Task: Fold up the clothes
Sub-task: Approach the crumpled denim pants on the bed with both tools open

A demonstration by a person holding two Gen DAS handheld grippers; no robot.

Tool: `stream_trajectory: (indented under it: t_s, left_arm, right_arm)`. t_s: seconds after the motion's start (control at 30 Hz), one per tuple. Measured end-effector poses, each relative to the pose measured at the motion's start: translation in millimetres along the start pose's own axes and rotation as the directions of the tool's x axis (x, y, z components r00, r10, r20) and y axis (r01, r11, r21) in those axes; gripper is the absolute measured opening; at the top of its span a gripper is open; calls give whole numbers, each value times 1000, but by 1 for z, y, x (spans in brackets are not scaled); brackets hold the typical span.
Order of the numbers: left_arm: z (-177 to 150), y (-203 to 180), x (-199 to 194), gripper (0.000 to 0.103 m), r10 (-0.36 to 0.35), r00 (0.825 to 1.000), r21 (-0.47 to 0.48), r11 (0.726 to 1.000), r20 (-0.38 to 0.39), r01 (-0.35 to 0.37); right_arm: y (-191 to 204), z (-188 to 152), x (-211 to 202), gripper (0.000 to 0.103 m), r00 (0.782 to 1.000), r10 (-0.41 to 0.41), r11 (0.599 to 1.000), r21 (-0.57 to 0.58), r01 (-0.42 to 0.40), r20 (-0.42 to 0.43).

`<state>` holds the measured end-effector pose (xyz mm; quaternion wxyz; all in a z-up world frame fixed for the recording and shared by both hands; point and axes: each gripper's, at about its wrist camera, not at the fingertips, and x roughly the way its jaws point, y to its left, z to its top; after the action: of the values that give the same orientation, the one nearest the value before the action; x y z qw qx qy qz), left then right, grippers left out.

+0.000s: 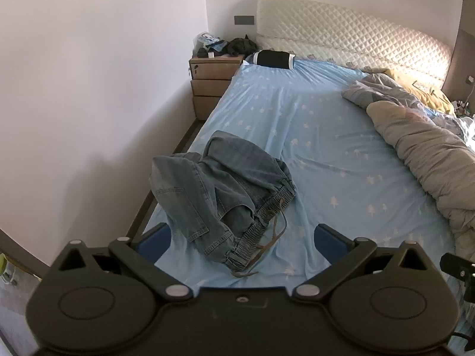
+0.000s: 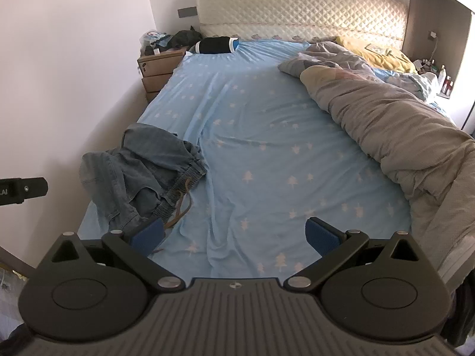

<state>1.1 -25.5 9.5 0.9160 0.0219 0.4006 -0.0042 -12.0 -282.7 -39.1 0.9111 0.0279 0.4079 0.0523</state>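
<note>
Your left gripper point(image 1: 242, 237) spread wide, holding nothing, poised above near end of bed point(image 1: 326, 154). Your right gripper point(image 2: 236, 235) likewise wide, nothing held. Crumpled denim trousers point(image 1: 219, 184) heaped on blue star-print sheet near bed's left edge, brown drawstring point(image 1: 273, 231) trailing from waistband. Grey duvet point(image 2: 386, 124) bunched along right side. Wooden nightstand point(image 1: 210, 80) beside quilted headboard point(image 1: 341, 35).
</note>
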Motion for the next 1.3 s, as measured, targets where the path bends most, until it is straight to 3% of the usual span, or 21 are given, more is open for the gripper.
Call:
stream_trajectory:
  t_s: [0.17, 0.5, 0.8, 1.13, 1.3]
  left_arm:
    - [2, 1, -4, 103, -15, 1000, -25, 1000, -14, 14]
    - [25, -27, -53, 103, 3, 1000, 83, 997, -19, -2]
    - [72, -70, -122, 103, -19, 1000, 212, 977, 5, 17]
    - [113, -90, -191, 103, -98, 993, 212, 971, -65, 110]
    - [121, -99, -213, 103, -140, 989, 228, 962, -57, 149]
  right_arm:
    - [-3, 0, -1, 103, 1000, -4, 1000, 3, 4, 6]
    - [-18, -1, 2, 103, 1000, -23, 999, 26, 23, -2]
    - [-29, 4, 13, 103, 1000, -16, 1000, 21, 16, -25]
    - [-44, 17, 24, 103, 999, -8, 1000, -12, 8, -44]
    - [-50, 20, 26, 103, 998, -26, 999, -24, 25, -55]
